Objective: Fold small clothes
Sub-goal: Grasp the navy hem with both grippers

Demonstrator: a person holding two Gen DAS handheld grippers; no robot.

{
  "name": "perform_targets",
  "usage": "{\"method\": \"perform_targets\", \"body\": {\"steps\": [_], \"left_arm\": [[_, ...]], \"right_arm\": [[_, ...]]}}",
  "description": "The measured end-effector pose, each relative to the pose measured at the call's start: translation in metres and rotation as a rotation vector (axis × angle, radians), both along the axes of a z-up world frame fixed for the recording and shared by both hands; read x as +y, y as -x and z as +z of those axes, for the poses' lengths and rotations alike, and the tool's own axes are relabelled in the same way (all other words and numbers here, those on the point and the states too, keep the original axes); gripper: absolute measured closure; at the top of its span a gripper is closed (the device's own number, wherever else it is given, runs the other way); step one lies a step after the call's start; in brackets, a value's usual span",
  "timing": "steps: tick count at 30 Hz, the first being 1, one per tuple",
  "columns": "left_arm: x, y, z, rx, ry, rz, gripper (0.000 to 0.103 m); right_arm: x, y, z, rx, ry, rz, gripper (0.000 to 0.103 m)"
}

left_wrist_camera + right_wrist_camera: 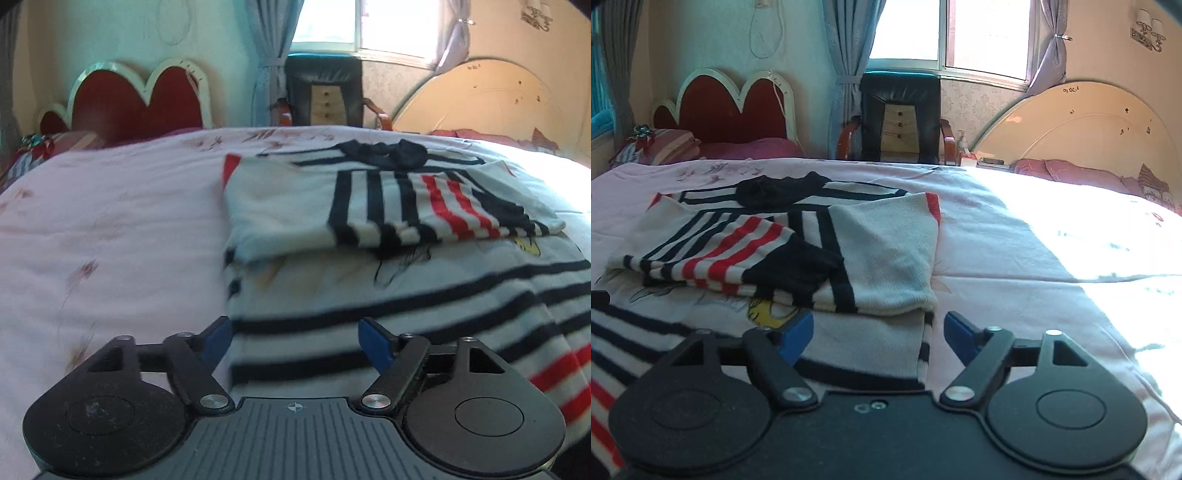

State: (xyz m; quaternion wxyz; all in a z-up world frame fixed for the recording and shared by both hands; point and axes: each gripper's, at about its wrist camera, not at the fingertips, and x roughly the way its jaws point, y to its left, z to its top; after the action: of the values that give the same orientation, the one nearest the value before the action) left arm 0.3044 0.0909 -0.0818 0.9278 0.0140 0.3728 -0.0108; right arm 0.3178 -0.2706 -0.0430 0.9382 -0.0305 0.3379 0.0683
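Both grippers hang tilted down over the near edge of the sweater, and neither one has hold of anything. Left gripper [295,341] has its blue pads spread wide, with striped knit showing under the gap, no pinch on it. Right gripper [878,338] is spread wide too, blue pads standing apart above the sweater's right side edge, nothing clamped.

So the striped sweater [871,258] lies flat on the pink bedspread [1015,258], kinda in the middle of the bed. It's white knit with navy stripes and a band of red ones. Both sleeves are folded in across the chest and overlap each other, one showing a dark cuff, the other a red edge at its far end. Some yellow cartoon print peeks out from under the folded sleeves. Dark collar sits at the far end.

Past the bed there's a black chair [900,110] under the bright window [945,33], plus a red scalloped headboard [731,107] off to the left.
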Motion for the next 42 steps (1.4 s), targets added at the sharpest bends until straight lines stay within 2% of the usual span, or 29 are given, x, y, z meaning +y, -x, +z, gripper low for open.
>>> {"method": "perform_targets", "body": {"steps": [3,6,8,10,12,13,16,18,23,25,27,28,30,31,32,35,37,39,40,41,42], "left_arm": [[0.038,0.059,-0.008,0.045,0.135,0.071,0.029],[0.060,0.105,-0.013,0.065,0.306,0.051,0.028],[0.069,0.124,-0.016,0.089,0.440,0.038,0.028],[0.074,0.135,-0.022,0.112,0.553,0.021,0.028],[0.074,0.139,-0.029,0.123,0.598,0.011,0.028],[0.074,0.139,-0.031,0.120,0.608,0.009,0.029],[0.077,0.133,-0.044,0.127,0.764,-0.003,0.028],[0.077,0.130,-0.052,0.130,0.835,-0.027,0.028],[0.065,0.117,-0.054,0.128,0.859,-0.044,0.029],[0.061,0.112,-0.054,0.128,0.847,-0.038,0.033],[0.051,0.109,-0.049,0.122,0.724,-0.067,0.050],[0.042,0.109,-0.045,0.120,0.644,-0.090,0.053],[0.027,0.108,-0.035,0.121,0.503,-0.138,0.060],[0.021,0.108,-0.032,0.117,0.451,-0.147,0.070],[0.022,0.107,-0.029,0.109,0.438,-0.135,0.099],[0.053,0.124,-0.017,-0.056,0.673,-0.086,0.098],[0.065,0.133,-0.015,-0.098,0.733,-0.061,0.098],[0.071,0.131,-0.033,-0.015,0.713,-0.010,0.098],[0.072,0.128,-0.046,0.038,0.716,0.015,0.098],[0.072,0.128,-0.057,0.068,0.737,0.036,0.098],[0.072,0.129,-0.061,0.063,0.767,0.046,0.098]], "right_arm": [[-0.025,0.045,0.004,0.054,-0.125,0.002,0.044],[-0.055,0.091,-0.004,0.134,-0.285,-0.019,0.050],[-0.067,0.117,-0.012,0.176,-0.355,-0.043,0.053],[-0.073,0.145,-0.022,0.219,-0.418,-0.076,0.055],[-0.074,0.163,-0.033,0.265,-0.487,-0.096,0.056],[-0.074,0.168,-0.039,0.285,-0.519,-0.108,0.056],[-0.070,0.178,-0.049,0.308,-0.624,-0.117,0.055],[-0.064,0.174,-0.055,0.353,-0.712,-0.091,0.055],[-0.050,0.168,-0.055,0.325,-0.725,-0.089,0.057],[-0.052,0.163,-0.059,0.328,-0.745,-0.098,0.061],[-0.055,0.160,-0.061,0.333,-0.755,-0.102,0.068],[-0.055,0.158,-0.061,0.335,-0.745,-0.101,0.073],[-0.052,0.158,-0.064,0.349,-0.688,-0.114,0.093],[-0.050,0.158,-0.062,0.351,-0.664,-0.119,0.096],[-0.048,0.157,-0.060,0.346,-0.645,-0.118,0.096],[-0.045,0.167,-0.042,0.278,-0.608,-0.085,0.097],[-0.050,0.180,-0.022,0.194,-0.627,-0.041,0.097],[-0.054,0.187,-0.016,0.158,-0.599,-0.028,0.097],[-0.056,0.185,-0.022,0.180,-0.595,-0.039,0.097],[-0.057,0.179,-0.035,0.239,-0.585,-0.057,0.097],[-0.056,0.171,-0.049,0.316,-0.550,-0.092,0.097]]}}
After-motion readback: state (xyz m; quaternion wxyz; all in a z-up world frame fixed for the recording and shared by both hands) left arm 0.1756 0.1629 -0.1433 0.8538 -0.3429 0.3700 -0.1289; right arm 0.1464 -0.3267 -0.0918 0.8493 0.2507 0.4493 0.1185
